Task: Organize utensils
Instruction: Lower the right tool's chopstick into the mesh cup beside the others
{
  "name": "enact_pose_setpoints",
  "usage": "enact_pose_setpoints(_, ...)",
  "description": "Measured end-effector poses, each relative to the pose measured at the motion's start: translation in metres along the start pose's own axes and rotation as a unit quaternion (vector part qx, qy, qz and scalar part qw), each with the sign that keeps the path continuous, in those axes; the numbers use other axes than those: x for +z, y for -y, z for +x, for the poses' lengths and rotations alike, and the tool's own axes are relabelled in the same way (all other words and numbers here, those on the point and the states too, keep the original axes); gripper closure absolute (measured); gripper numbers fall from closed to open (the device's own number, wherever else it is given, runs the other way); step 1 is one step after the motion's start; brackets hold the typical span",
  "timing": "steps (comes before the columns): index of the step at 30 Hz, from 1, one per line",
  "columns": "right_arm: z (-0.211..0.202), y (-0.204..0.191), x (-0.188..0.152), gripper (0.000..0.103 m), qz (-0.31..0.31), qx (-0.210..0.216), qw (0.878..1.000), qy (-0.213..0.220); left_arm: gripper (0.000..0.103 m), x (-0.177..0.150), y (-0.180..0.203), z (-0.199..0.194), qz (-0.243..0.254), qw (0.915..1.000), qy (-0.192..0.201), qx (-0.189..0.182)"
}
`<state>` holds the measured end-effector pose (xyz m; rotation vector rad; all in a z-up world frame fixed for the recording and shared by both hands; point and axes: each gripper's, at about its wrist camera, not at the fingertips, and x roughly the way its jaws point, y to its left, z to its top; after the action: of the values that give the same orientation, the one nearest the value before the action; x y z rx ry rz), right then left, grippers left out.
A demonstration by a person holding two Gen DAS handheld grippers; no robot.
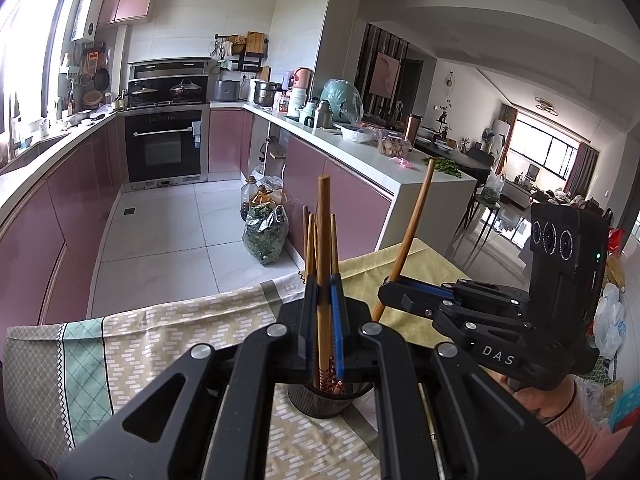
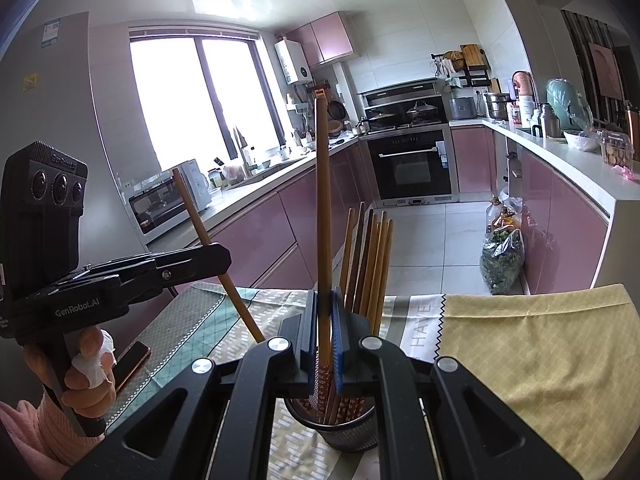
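Left tool (image 1: 323,284) nearest in the left view: jaws together on one chopstick (image 1: 323,240), held upright, its patterned lower end down inside the holder (image 1: 320,400). The black mesh holder stands on the cloth (image 1: 168,344), just below the tool, partly hidden by the linkage.

Right tool (image 2: 324,300) in its own view: also clamped on a single chopstick (image 2: 322,200), upright, lower end in the same holder (image 2: 340,428). In the left view the right tool (image 1: 394,284) sits to the right, with its stick (image 1: 416,224) leaning right and away from the bundle. In the right view the left tool (image 2: 222,258) sits to the left, its stick (image 2: 208,240) leaning left.

Bundle of other chopsticks (image 2: 370,264) stands in the holder, just right of the right tool's stick; in the left view the bundle (image 1: 310,240) is close around the clamped one.

Surface is covered by the patterned cloth (image 2: 520,360), yellow section on the right. A phone (image 2: 132,364) lies on the cloth on the left, near the left hand (image 2: 86,376), which has white wrap on a finger. Right hand (image 1: 548,400) grips its handle at the lower right of the left view.

Kitchen with pink cabinets (image 1: 348,196) is far behind.
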<state>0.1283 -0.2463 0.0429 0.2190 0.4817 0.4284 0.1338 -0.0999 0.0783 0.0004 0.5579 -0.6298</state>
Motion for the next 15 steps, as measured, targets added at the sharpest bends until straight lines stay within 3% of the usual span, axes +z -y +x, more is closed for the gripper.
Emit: enact_pose_setpoints(15,0.011,-0.001,-0.004,0.097,0.001,-0.003,1.000,-0.015,0.096,-0.002,0.002,0.007,0.002,0.9999,-0.013,0.004)
